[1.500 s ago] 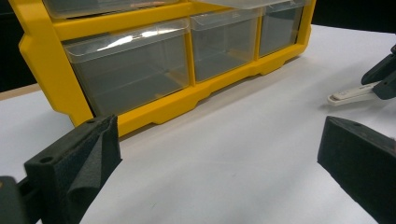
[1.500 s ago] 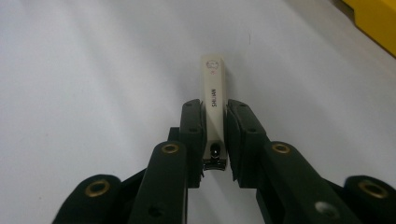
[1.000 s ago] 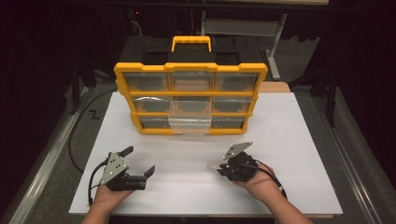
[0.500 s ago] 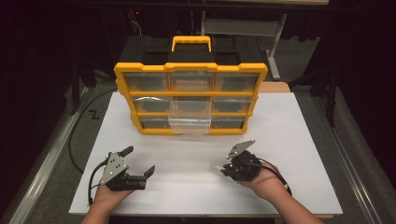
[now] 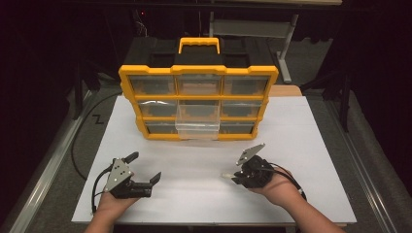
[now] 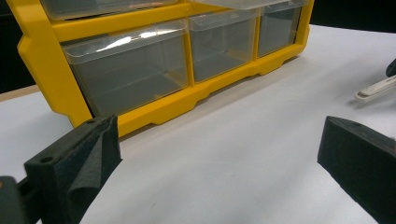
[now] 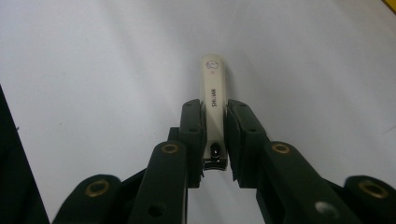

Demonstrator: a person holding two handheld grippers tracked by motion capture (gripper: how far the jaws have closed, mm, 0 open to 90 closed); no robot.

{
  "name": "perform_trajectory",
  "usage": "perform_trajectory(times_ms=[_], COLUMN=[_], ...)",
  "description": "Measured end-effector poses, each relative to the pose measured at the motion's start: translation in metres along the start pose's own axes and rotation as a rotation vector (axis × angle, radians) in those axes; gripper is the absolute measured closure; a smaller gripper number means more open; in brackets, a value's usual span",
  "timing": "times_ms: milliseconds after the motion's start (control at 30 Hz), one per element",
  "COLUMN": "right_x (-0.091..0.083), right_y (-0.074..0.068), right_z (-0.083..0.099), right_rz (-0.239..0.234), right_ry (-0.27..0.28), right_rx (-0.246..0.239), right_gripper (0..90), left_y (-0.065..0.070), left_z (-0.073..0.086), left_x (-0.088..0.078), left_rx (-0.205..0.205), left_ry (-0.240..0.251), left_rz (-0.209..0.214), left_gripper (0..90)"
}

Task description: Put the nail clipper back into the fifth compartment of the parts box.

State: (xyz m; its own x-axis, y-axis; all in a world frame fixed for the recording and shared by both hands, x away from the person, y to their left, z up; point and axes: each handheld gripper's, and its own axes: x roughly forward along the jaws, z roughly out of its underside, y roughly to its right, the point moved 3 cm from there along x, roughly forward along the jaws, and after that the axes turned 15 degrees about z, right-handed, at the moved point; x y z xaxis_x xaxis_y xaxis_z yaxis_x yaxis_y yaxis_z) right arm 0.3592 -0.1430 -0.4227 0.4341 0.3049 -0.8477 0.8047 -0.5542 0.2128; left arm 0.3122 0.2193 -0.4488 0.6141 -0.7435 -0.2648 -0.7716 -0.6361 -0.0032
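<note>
Your right gripper [image 7: 215, 140]: fingers pinching clipper [image 7: 213, 100] at its near end, low over tabletop [image 5: 194, 170], well short of organizer [image 5: 199, 104]. Left gripper [image 5: 145, 172]: fingers spread, empty. Step, by judgement: carry. Next: likely middle drawer [image 5: 198, 124], standing pulled out; lift clipper over its rim

The high view is looking forward and down from above the person's side, taking in the whole white table [image 5: 311, 145] and the yellow drawer organizer [image 5: 198, 104] at its far side. The left gripper view is sitting low and close to the tabletop, facing the organizer's bottom drawers between its own jaws. The right gripper view is pointing steeply down along its jaws, very near the surface. All three are sharing the table; a cream nail clipper [image 7: 213, 100] is appearing in each.
</note>
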Motion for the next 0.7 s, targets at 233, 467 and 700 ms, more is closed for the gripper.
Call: perform_trajectory(times_ms=[233,467,700], right_x=[-0.0037,-0.0074,-0.0097], right_y=[0.0014,0.0038,0.005], right_z=[-0.0012,-0.0046,-0.0093], right_rz=[-0.003,-0.008,-0.017], right_ry=[-0.011,-0.025,-0.047], right_rx=[-0.01,-0.022,-0.042], right_gripper=[79.6,79.6,79.6], left_y=[0.0003,0.0001,0.0001], left_z=[-0.0002,-0.0003,-0.0003], left_x=[-0.0001,0.0001,0.0002], left_rx=[0.001,0.003,0.001], left_ry=[-0.001,0.0,0.003], left_rz=[0.001,0.002,0.001], left_gripper=[0.2,0.2,0.2])
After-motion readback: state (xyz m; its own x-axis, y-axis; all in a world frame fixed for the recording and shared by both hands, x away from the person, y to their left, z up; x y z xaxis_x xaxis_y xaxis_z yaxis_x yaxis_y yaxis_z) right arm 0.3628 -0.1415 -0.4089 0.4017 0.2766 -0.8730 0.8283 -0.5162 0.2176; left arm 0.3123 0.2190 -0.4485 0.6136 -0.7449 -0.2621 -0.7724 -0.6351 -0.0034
